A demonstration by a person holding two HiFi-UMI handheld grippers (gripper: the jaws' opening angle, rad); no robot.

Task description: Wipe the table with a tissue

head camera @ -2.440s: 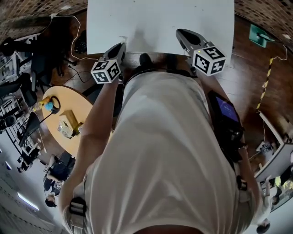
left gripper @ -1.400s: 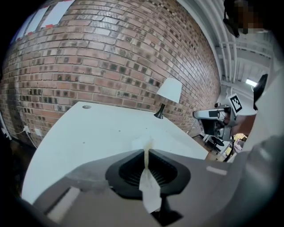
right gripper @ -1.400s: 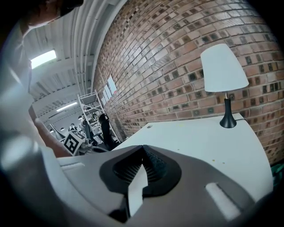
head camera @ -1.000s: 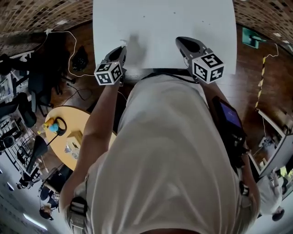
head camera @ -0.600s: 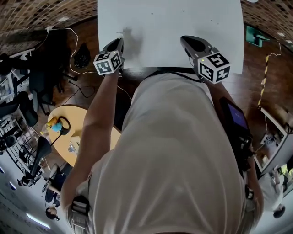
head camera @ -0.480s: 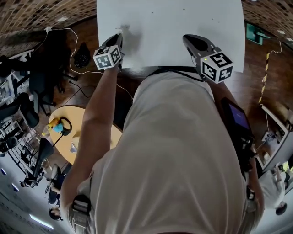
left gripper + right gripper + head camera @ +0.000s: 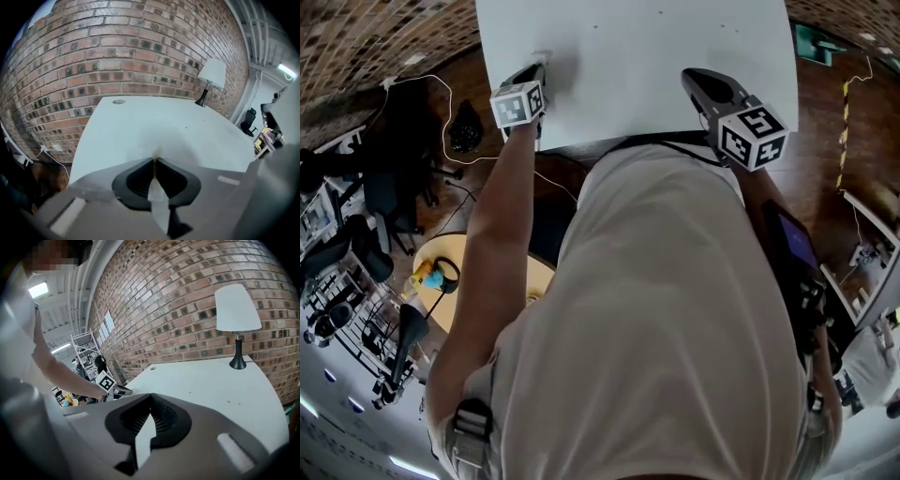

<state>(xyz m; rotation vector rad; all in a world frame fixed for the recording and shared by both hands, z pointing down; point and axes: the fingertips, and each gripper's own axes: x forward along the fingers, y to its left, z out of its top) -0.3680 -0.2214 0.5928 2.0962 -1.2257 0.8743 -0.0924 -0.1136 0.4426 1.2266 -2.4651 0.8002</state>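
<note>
White counter (image 7: 656,56): left gripper (image 7: 538,67) at its left edge, jaws pinched narrow on a small tissue (image 7: 157,151); right gripper (image 7: 694,77) above its near edge, jaws together, empty

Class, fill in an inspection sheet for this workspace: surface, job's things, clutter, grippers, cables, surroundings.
Surface: white table, bare but for a few specks.
Job's things: tissue, only a pale scrap showing between shut jaws.
Clutter: lamp at the far corner; nothing else seen.
Grippers: left gripper shut on the tissue at the table's left edge, jaws just tightened; right gripper shut, empty, above the near edge.
Cables: white cable on the floor left of the table.
Surroundings: brick wall behind; round table with oddments, lower left.
</note>
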